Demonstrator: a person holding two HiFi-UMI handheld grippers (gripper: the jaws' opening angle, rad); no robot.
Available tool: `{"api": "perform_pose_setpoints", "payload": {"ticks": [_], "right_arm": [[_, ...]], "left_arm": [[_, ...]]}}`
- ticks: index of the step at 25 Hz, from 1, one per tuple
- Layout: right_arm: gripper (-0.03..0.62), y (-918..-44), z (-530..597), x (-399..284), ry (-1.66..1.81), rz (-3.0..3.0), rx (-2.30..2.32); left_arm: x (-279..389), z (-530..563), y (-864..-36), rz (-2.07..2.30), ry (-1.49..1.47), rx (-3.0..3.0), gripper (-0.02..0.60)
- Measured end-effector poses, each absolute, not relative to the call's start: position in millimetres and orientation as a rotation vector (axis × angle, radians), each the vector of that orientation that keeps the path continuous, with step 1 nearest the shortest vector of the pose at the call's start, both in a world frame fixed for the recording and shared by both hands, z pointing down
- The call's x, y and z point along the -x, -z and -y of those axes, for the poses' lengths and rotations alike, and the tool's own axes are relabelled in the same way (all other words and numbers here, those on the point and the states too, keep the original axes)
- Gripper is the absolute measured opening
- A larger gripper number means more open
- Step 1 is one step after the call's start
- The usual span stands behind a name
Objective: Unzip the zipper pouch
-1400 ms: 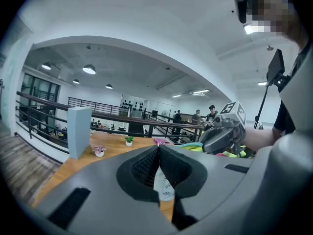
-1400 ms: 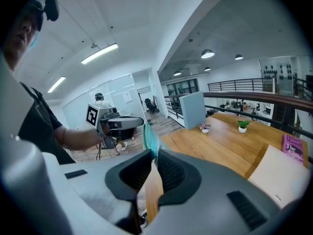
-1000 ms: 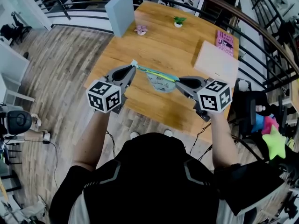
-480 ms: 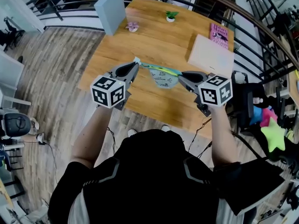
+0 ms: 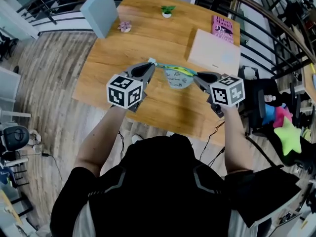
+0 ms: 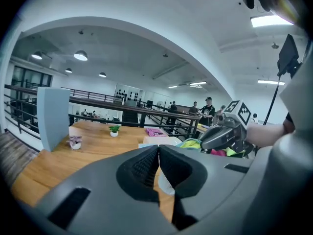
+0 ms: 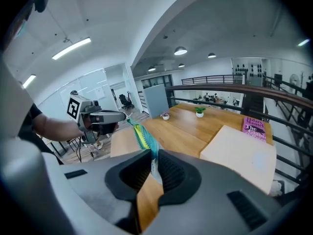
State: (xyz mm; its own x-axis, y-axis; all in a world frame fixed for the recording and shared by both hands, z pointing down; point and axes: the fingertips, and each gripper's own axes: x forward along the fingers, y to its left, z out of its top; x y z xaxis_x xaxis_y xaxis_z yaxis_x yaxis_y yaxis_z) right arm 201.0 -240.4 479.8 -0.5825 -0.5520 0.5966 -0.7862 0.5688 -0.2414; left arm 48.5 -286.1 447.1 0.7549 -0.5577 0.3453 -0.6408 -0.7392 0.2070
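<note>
The zipper pouch (image 5: 177,78), pale with a teal and yellow zipper band, hangs stretched in the air over the wooden table (image 5: 148,43). My left gripper (image 5: 152,64) is shut on its left end. My right gripper (image 5: 197,75) is shut on its right end. In the right gripper view the zipper band of the pouch (image 7: 141,135) runs from my right gripper (image 7: 154,163) toward the left gripper (image 7: 105,117). In the left gripper view my left gripper (image 6: 159,150) stands closed and hides what it pinches. There the pouch (image 6: 191,143) shows only as a yellow-green sliver beside the right gripper (image 6: 222,135).
On the table stand a grey-blue board (image 5: 98,4), a pink flower (image 5: 123,27), a small potted plant (image 5: 167,10), a pink book (image 5: 223,26) and a pale flat box (image 5: 213,53). A black railing (image 5: 276,38) runs along the right. A green star plush (image 5: 289,135) lies lower right.
Both grippers and the stretched pouch have shifted slightly right and farther over the table in the head view. Both grips look unchanged.
</note>
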Motion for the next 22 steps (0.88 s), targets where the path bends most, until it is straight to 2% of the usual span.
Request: {"api": "perform_pose_setpoints", "payload": {"ticks": [12,22], "right_arm": [[0.051,-557.6,280.2,-252.0,-0.692,2.271,-1.142],[0.051,-632.3,245.8,-237.8,-0.829,2.247,-1.022]], "left_arm": [[-100.8,318.8,-527.5,0.944,-0.498,-2.558,0.029],[-92.8,290.4,-610.5,0.891,-0.704,-2.427,0.031]]}}
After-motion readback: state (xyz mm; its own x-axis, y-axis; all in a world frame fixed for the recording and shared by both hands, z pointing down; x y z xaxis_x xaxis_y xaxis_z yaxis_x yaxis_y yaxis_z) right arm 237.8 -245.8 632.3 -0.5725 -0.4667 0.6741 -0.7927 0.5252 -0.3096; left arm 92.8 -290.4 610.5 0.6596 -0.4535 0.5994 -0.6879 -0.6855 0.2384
